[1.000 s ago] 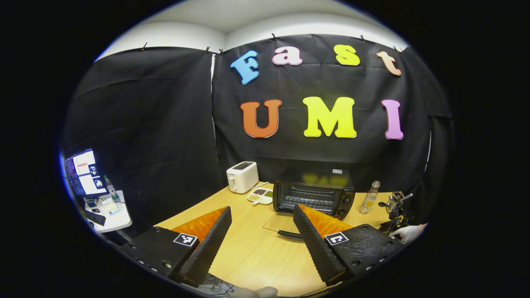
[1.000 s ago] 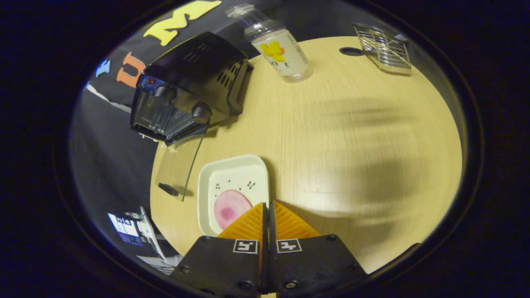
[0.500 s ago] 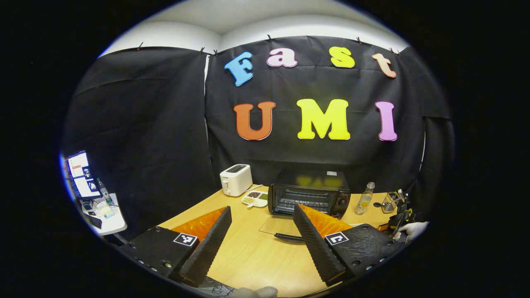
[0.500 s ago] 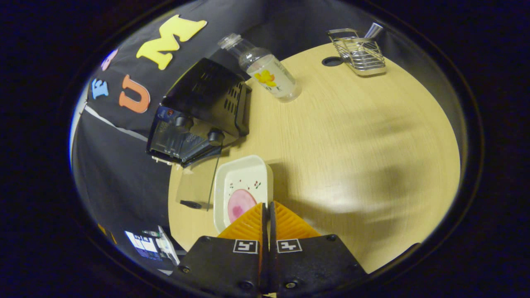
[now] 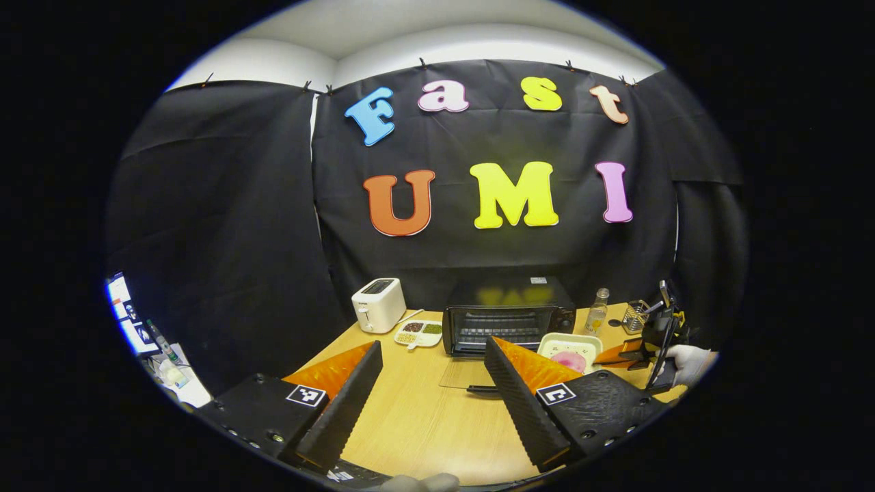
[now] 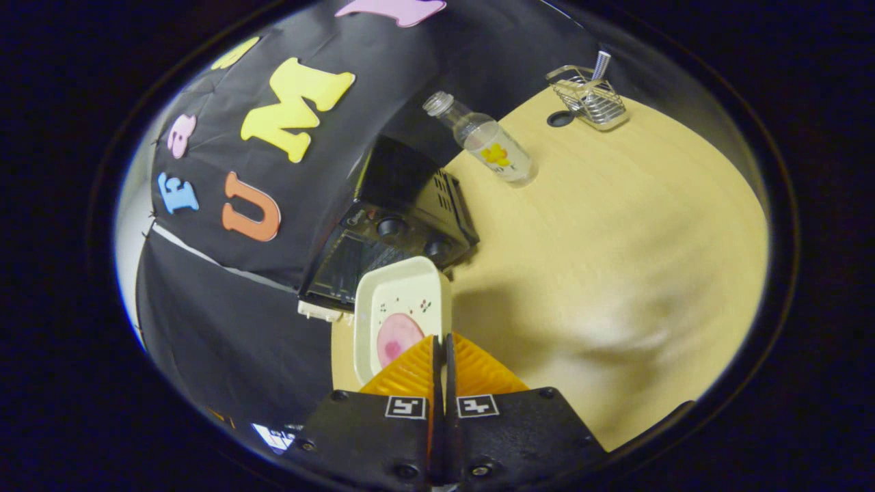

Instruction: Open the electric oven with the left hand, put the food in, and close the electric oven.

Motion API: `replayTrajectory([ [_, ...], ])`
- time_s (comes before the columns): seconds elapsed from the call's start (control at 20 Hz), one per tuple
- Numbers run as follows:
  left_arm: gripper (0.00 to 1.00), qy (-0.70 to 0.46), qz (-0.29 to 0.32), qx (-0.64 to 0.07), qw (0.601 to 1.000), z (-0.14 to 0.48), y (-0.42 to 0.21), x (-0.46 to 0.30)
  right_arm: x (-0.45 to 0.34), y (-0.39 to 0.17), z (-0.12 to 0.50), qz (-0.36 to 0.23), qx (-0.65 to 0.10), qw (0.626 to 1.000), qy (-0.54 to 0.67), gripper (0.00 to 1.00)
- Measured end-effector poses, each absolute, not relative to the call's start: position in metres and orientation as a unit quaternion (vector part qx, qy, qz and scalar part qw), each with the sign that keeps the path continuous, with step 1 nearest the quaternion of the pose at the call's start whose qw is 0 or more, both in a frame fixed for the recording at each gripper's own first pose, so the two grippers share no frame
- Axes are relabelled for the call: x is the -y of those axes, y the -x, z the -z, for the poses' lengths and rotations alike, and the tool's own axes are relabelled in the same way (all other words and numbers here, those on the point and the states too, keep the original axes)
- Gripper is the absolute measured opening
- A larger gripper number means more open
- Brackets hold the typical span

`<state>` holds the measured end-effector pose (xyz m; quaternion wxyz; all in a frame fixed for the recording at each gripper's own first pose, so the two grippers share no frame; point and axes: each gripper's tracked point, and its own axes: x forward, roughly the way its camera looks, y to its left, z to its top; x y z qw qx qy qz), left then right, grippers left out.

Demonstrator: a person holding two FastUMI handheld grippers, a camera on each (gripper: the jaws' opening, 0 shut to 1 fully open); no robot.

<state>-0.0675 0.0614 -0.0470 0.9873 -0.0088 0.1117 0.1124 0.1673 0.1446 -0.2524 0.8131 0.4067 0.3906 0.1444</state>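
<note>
In the left gripper view, my left gripper (image 5: pixel 432 383) has its jaws wide apart, holding nothing, above the table (image 5: pixel 424 424). The oven (image 5: pixel 509 316) sits far ahead with its glass door (image 5: pixel 465 374) down.

In the right gripper view, my right gripper (image 6: pixel 442 339) pinches the plate (image 6: pixel 403 307) rim. Pink food (image 6: pixel 398 338) lies on it, in front of the oven.
</note>
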Motion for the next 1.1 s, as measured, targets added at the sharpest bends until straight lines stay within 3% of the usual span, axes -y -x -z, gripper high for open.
replayTrajectory([
  [0.15, 0.96, 0.014, -0.1, -0.117, 0.988, 0.051, 0.072, -0.079, -0.194, -0.161, 0.25, -0.108, -0.357, 0.81, -0.453, 0.0],
  [0.25, 0.96, 0.006, -0.099, -0.117, 0.988, 0.055, 0.074, -0.094, -0.226, -0.158, 0.258, -0.065, -0.345, 0.802, -0.483, 0.04],
  [0.5, 0.96, -0.015, -0.117, -0.135, 0.984, 0.069, 0.081, -0.13, -0.295, -0.183, 0.287, -0.017, -0.327, 0.797, -0.507, 0.0],
  [0.75, 0.97, -0.015, -0.129, -0.153, 0.98, 0.079, 0.074, -0.148, -0.335, -0.219, 0.296, -0.014, -0.314, 0.789, -0.528, 0.04],
  [0.8, 0.97, -0.012, -0.132, -0.153, 0.979, 0.08, 0.07, -0.149, -0.335, -0.228, 0.299, -0.009, -0.317, 0.784, -0.534, 0.0],
  [1.1, 0.97, -0.003, -0.151, -0.153, 0.977, 0.08, 0.048, -0.156, -0.314, -0.285, 0.284, -0.001, -0.281, 0.792, -0.543, 0.04],
])
